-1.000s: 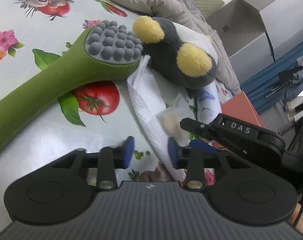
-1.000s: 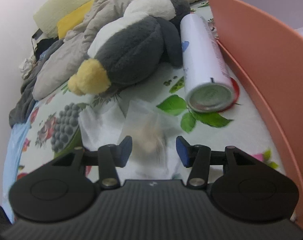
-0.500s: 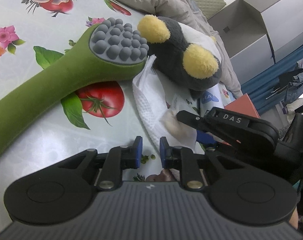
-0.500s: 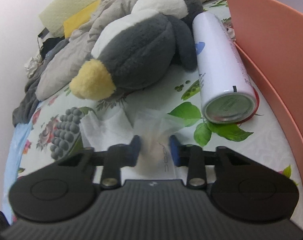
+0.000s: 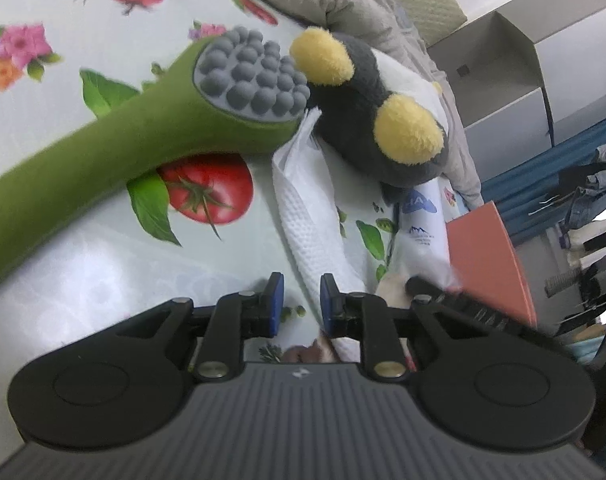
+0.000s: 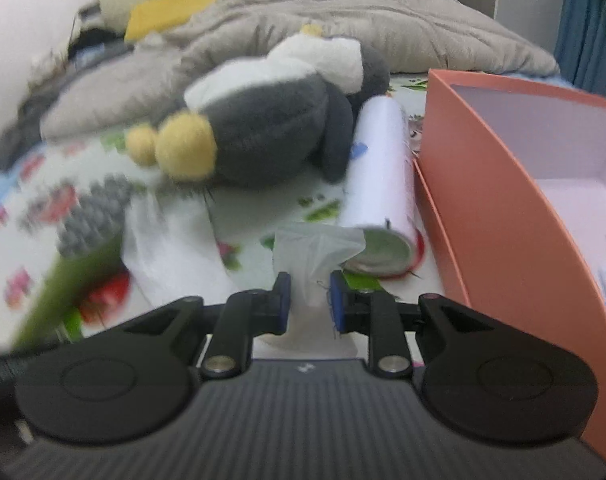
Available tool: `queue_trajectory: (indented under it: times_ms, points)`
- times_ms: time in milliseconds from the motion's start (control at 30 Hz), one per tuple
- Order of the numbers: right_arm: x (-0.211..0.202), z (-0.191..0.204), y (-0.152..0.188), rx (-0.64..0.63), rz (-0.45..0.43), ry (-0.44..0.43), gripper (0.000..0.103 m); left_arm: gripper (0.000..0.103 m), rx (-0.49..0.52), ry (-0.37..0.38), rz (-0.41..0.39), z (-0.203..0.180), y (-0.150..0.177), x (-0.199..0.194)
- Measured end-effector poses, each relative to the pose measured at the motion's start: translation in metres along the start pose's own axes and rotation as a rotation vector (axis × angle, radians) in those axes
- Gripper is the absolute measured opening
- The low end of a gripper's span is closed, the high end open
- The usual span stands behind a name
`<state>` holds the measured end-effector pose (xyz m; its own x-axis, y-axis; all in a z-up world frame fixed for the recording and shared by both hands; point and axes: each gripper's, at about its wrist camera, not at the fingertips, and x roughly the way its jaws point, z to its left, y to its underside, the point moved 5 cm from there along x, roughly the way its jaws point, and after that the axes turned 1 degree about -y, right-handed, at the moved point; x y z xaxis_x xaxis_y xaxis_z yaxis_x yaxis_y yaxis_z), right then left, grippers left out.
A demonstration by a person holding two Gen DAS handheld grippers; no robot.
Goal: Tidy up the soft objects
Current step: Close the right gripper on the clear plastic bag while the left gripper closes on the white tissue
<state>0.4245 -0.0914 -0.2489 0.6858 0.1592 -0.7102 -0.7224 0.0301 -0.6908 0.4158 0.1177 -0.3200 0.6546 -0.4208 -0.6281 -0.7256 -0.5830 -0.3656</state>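
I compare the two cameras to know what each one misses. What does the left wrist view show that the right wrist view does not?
Only the left wrist view: the green massager's long handle and the grey cabinet.

Only the right wrist view: the inside of the orange box and the small plastic bag clamped in the right hand-held gripper.

Both: the plush penguin, the white spray can and the white paper towel.
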Motion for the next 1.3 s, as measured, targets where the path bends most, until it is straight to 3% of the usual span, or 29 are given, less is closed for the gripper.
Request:
queue_trajectory:
  times_ms: [67,233,433,733,933,1300]
  points:
    - [0.001,0.0,0.008,-0.052,0.022,0.032,0.024,0.023,-0.038,0.013,0.019,0.002,-0.001,0.002]
    - [0.005,-0.009,0.025,-0.024,0.086,-0.003,0.024,0.023,-0.132,0.064,0.069,0.003,0.0,0.013]
    - [0.003,-0.005,0.033,-0.006,0.112,-0.057,0.024,0.028,-0.136,0.072,0.065,-0.006,0.004,0.017]
    - [-0.004,0.002,0.041,0.033,0.141,-0.116,0.024,0.028,-0.055,0.012,0.04,-0.019,0.008,0.017]
    - [-0.006,0.004,0.043,0.035,0.149,-0.131,0.024,0.01,0.051,-0.074,0.039,-0.025,0.012,0.016]
    - [-0.01,0.007,0.044,0.019,0.147,-0.152,0.024,0.005,0.173,-0.148,-0.001,-0.034,0.013,0.0]
